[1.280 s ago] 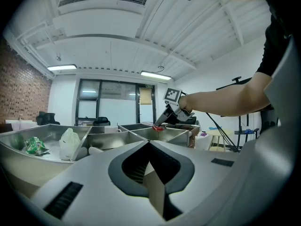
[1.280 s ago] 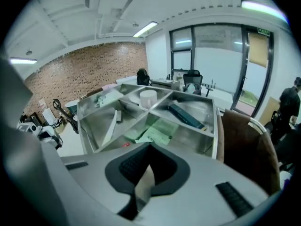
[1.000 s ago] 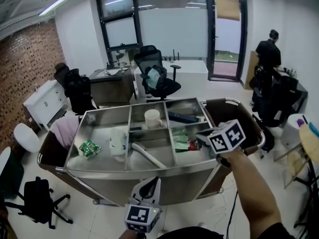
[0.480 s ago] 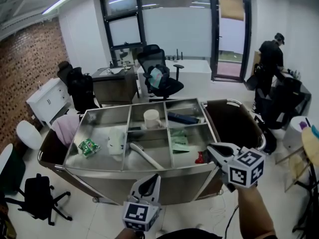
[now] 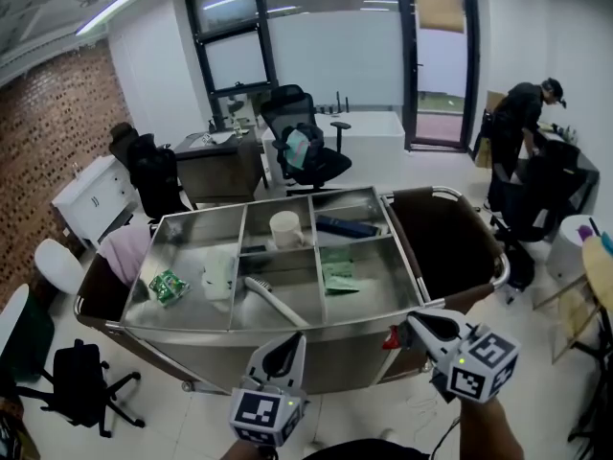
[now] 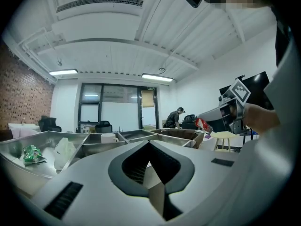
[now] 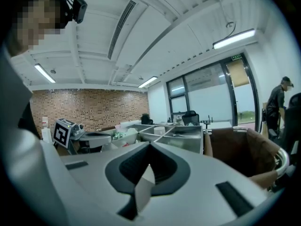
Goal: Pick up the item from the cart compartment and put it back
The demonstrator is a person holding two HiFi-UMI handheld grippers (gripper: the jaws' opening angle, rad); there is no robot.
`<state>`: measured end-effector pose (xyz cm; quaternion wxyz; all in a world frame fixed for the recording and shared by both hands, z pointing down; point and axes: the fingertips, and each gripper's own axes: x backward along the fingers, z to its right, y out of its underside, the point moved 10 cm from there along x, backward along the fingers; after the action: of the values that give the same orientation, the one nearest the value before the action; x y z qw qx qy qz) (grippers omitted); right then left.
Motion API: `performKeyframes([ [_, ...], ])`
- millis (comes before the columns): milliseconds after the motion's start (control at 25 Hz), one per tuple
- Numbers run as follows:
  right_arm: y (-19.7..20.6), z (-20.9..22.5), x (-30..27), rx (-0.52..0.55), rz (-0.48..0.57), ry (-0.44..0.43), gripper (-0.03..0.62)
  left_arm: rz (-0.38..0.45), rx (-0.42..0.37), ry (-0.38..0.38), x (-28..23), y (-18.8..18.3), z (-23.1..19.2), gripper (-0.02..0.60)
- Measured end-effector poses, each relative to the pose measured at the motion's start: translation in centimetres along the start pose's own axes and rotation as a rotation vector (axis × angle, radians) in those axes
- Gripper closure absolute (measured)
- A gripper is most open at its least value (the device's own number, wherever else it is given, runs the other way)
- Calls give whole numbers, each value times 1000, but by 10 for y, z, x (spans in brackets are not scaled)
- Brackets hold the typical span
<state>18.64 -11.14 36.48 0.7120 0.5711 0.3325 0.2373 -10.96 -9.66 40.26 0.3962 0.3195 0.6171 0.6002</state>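
Observation:
A steel cart (image 5: 192, 328) with several compartments stands in front of me. My right gripper (image 5: 402, 326) hangs just off the cart's front right corner, shut on a small red packet (image 5: 390, 337). In the left gripper view that packet (image 6: 202, 124) sticks out of the right gripper's tip. The right gripper's own view shows its jaws (image 7: 149, 147) together and the cart (image 7: 183, 135) beyond; the packet is hidden there. My left gripper (image 5: 285, 345) is shut and empty below the cart's front edge (image 6: 149, 145).
In the cart lie a green packet (image 5: 166, 287), a white bag (image 5: 218, 274), a white brush (image 5: 278, 302), a cup (image 5: 285, 228), a dark bar (image 5: 347, 226) and green sachets (image 5: 337, 271). A brown bag (image 5: 445, 242) hangs at its right end. A person (image 5: 522, 123) stands at the far right.
The right gripper has drawn back from over the front right compartment, toward me and down past the cart's front edge, with the red packet in it. The left gripper has barely moved.

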Motion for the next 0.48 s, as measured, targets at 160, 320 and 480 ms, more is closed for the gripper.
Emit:
performKeyframes([
  [160,9,2,1,-25,2,3,580,-12,12,21,-3,-2,8,581],
  [320,9,3,-1,-22,5,-4,580,-4,3,18,-4,-2,9,581],
  [480,9,0,-3,-20,0,-12,580,-9,-10,10,-5,-3,7,581],
])
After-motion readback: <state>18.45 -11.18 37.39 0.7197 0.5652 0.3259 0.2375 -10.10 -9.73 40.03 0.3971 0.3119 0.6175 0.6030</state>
